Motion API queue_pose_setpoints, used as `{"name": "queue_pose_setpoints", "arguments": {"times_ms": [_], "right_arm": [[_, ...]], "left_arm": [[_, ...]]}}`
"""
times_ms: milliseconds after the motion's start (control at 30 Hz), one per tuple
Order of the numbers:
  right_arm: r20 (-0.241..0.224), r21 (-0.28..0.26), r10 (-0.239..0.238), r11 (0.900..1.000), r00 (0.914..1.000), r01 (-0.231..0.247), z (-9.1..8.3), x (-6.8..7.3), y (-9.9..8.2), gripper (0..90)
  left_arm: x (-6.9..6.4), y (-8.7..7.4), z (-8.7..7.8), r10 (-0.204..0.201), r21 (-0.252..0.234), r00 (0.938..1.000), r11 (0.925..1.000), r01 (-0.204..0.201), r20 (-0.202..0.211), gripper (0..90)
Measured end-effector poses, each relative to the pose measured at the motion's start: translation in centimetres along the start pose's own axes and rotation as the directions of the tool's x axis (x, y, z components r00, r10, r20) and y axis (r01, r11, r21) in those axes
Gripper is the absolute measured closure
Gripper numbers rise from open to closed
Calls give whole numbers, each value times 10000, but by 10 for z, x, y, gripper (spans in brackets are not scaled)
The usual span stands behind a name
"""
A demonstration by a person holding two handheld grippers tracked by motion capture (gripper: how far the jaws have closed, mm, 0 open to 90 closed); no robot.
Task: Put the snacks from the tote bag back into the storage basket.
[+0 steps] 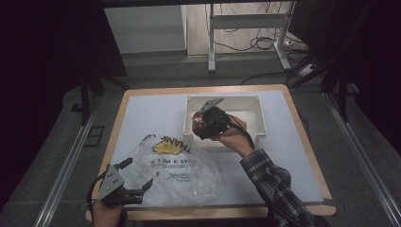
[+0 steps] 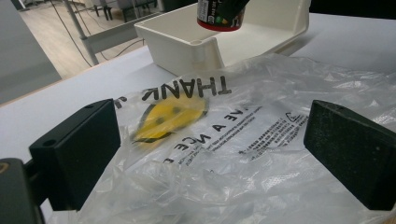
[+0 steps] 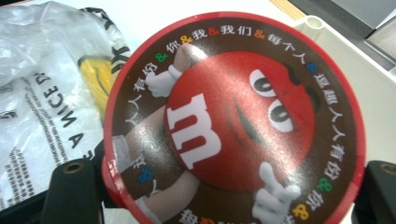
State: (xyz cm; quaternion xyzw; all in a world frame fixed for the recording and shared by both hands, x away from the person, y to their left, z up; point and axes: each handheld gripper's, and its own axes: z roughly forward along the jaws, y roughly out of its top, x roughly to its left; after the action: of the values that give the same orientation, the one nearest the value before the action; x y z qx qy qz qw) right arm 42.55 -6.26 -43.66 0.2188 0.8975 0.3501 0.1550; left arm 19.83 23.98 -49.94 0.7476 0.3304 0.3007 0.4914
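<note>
Tub: your right gripper (image 1: 202, 124) has its jaws clamped on a round red candy tub (image 3: 233, 123), held in the air over the near left corner of the white bin (image 1: 257, 124); its lid faces the right gripper view.
Bin: it sits on the tabletop (image 1: 151, 111), far of centre.
Bag: a crumpled clear plastic bag (image 1: 177, 172) lies just in front of the bin.
Left gripper: your left gripper (image 1: 137, 176) rests at the bag's near left edge, jaws spread wide, the plastic between them but not pinched.
</note>
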Motion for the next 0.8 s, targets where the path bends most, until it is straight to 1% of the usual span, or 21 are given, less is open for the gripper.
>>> {"name": "queue_pose_setpoints", "arguments": {"times_ms": [267, 433, 500, 800], "right_arm": [[111, 75, 56, 10000, 9999, -57, 3, -7, 1, 259], [173, 135, 69, 9999, 9998, -71, 7, -12, 2, 259], [191, 158, 133, 9998, 9997, -136, 10, -14, 3, 259], [212, 202, 110, 9997, 9997, -114, 19, -19, 5, 259]], "left_arm": [[0, 0, 0, 11, 13, 10000, 10000, -11, 3, 36], [0, 0, 0, -62, -52, 10000, 10000, 62, 1, 36], [0, 0, 0, -63, -60, 10000, 10000, 63, 3, 36], [0, 0, 0, -66, -51, 10000, 10000, 66, -4, 36]]}}
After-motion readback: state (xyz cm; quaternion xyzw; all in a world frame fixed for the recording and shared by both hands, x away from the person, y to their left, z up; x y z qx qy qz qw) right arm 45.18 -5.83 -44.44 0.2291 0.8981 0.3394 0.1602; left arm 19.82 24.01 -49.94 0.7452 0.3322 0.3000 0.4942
